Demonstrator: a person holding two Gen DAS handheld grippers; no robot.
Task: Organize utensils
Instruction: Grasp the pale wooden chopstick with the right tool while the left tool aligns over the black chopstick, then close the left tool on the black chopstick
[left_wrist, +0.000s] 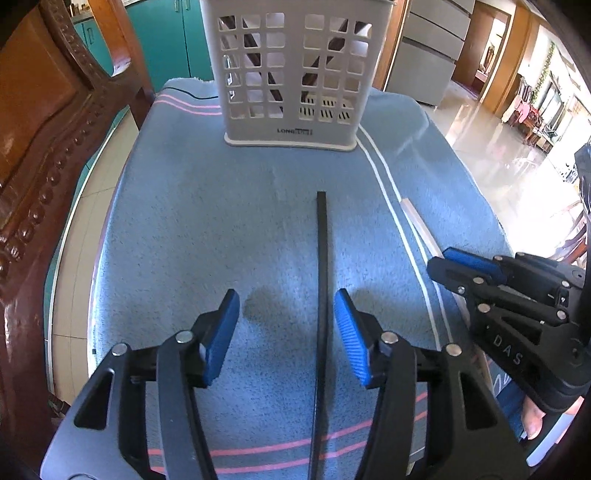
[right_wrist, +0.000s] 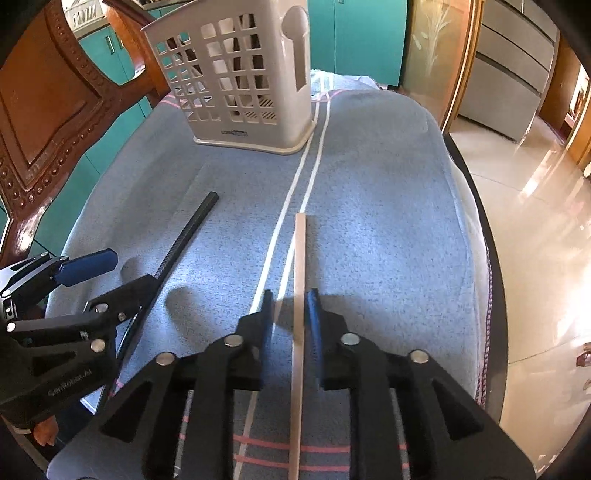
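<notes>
Working everything off the white utensil basket (left_wrist: 290, 74) standing upright at the far end of the blue towel (left_wrist: 221, 221): off to its left you've got a carved wooden chair back (left_wrist: 48, 129) just past the towel's edge, with teal cabinet doors (left_wrist: 166, 37) behind it. Your left gripper (left_wrist: 286, 332) is on the near side of the basket, roughly in line with it and well apart from it, with its blue pads spread wide and nothing clamped. The black chopstick (left_wrist: 322, 280) lies flat on the towel in that gap, hugging the right-hand pad, and its far tip points at the basket's right half but stops well short of the base. From the right wrist camera you can see dark sticks already leaning inside the basket, though I can't make out which compartment they're in. A pair of white stripes (right_wrist: 295, 192) runs down the towel from the basket's right corner toward you. Just right of those stripes, your right gripper (right_wrist: 290, 314) is nearly pinched in around the pale wooden chopstick (right_wrist: 300, 280), with the right pad looking pressed against it and a sliver of gap on the left, so honestly I can't tell if it's actually clamped. That stick lies flat too, its tip aimed just right of the basket.
</notes>
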